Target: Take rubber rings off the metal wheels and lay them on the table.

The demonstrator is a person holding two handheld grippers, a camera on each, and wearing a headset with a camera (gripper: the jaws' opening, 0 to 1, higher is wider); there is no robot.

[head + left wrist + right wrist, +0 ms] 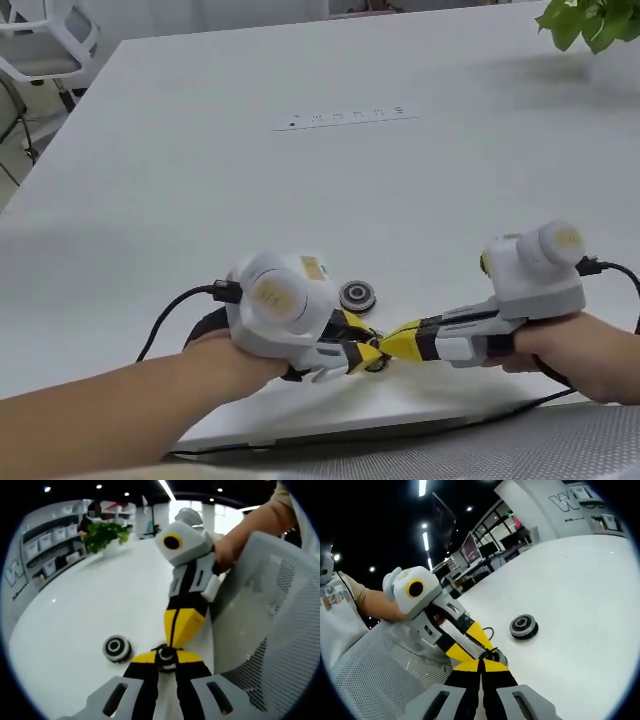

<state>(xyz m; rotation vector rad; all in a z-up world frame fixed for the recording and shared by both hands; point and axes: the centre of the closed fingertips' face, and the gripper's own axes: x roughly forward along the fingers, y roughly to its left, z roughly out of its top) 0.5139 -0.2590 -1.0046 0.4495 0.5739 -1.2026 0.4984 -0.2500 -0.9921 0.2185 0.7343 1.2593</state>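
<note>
The left hand (215, 358) and right hand (572, 345) are low at the table's (200, 150) near edge, grippers nose to nose. The left gripper (167, 660) clamps a wheel (166, 654). The right gripper (480, 666), jaws pressed together, touches its rim. A second wheel (357, 296) lies just beyond. The gripper views catch wall lettering (565, 500) starting "W"; the rest is unreadable.

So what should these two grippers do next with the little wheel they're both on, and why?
Probably pull the right gripper gently away while the left gripper holds firm. The left jaws clamp the wheel, and the right jaws look pinched shut on its rubber ring at the rim, so drawing apart should peel the ring free. A second wheel lies on the table.
</note>
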